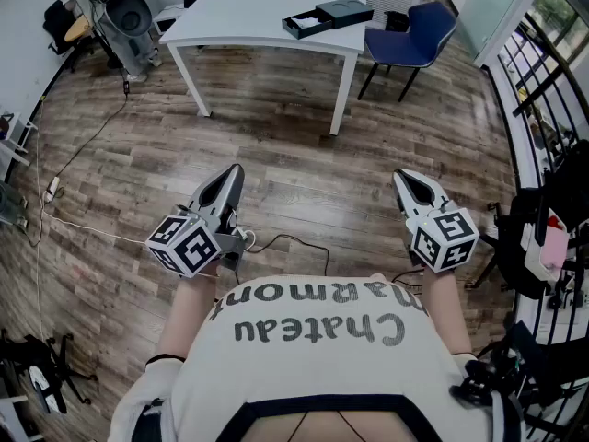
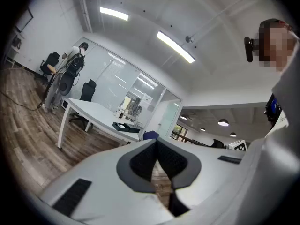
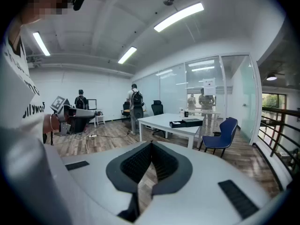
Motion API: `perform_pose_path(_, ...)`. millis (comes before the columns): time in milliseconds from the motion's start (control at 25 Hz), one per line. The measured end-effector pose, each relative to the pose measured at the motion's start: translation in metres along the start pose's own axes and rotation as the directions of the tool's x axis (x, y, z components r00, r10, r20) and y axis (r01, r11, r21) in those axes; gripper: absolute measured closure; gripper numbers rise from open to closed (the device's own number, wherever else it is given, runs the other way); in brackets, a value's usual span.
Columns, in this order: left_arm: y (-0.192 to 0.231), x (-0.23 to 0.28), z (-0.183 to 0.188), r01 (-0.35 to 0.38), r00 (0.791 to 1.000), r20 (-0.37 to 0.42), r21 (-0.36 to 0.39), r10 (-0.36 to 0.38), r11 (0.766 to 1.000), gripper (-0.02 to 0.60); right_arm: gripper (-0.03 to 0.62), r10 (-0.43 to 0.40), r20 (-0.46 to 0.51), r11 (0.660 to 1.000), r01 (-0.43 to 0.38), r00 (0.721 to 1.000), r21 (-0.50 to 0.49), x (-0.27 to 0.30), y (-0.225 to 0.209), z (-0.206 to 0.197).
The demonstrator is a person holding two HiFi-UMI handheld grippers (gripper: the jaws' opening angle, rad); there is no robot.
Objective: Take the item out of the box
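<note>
Both grippers are held out in front of the person over a wooden floor (image 1: 276,145), well short of the table (image 1: 248,7) and well apart from each other. The left gripper (image 1: 234,171) points ahead at about level. In its own view its jaws (image 2: 156,142) are pressed together at the tips with nothing between them, and only floor shows through the slit lower down. The right gripper (image 1: 402,179) tilts a little downward. Its jaws (image 3: 151,144) also meet at the tips and pinch nothing. Neither gripper touches anything. The box (image 1: 327,17) lies on the table near its near right corner, far from both grippers. It is black and shows as two flat parts touching side by side, the left one an open tray. What is inside it is too small to tell. The box also appears in the left gripper view (image 2: 125,126) and the right gripper view (image 3: 190,122). A blue chair (image 1: 412,33) stands just beside the table's right edge. A thin cable (image 1: 83,228) trails across the floor at the left.
</note>
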State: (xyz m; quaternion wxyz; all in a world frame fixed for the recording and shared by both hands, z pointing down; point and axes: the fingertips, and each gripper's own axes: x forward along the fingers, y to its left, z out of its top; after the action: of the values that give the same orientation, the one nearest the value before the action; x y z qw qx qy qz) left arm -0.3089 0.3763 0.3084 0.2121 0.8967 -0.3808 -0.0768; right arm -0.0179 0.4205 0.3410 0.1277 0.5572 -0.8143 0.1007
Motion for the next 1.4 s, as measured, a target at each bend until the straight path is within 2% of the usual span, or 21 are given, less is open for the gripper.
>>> perform_pose_path(240,0.004,-0.006,0.001,0.005,1.0,0.001,-0.012,-0.005,1.0,0.586,0.595,-0.005,-0.004,1.0,0.005,1.0,0.0,0.003,0.005,0.0)
perform_pose_path(440,0.008,-0.012,-0.004,0.015,1.0,-0.019,-0.021,-0.015,1.0,0.586,0.595,-0.015,-0.019,0.999,0.016,1.0,0.046,0.007,0.013,-0.004)
perform_pose_path(680,0.022,-0.007,-0.015,-0.027,0.999,-0.035,-0.062,0.025,0.998,0.586,0.595,-0.008,-0.076,0.998,0.013,0.997,0.066,0.016,0.014,-0.019)
perform_pose_path(800,0.03,0.005,-0.017,-0.046,0.998,-0.035,-0.094,0.043,0.995,0.586,0.595,0.004,-0.084,0.998,0.001,0.996,0.064,0.027,0.005,-0.02)
perform_pose_path(1000,0.042,0.03,-0.012,-0.081,0.996,-0.049,-0.035,0.079,0.996,0.586,0.595,0.035,-0.077,0.998,-0.032,0.996,0.047,0.059,-0.013,-0.006)
perform_pose_path(1160,0.051,0.062,-0.004,-0.087,0.995,-0.045,-0.045,0.085,0.995,0.586,0.595,0.057,-0.062,0.998,-0.055,0.996,0.037,0.089,-0.037,0.01)
perform_pose_path(1400,0.062,0.12,0.017,-0.099,0.995,-0.023,-0.003,0.099,0.995,0.586,0.595,0.094,-0.032,0.996,-0.094,0.995,0.012,0.139,-0.083,0.041)
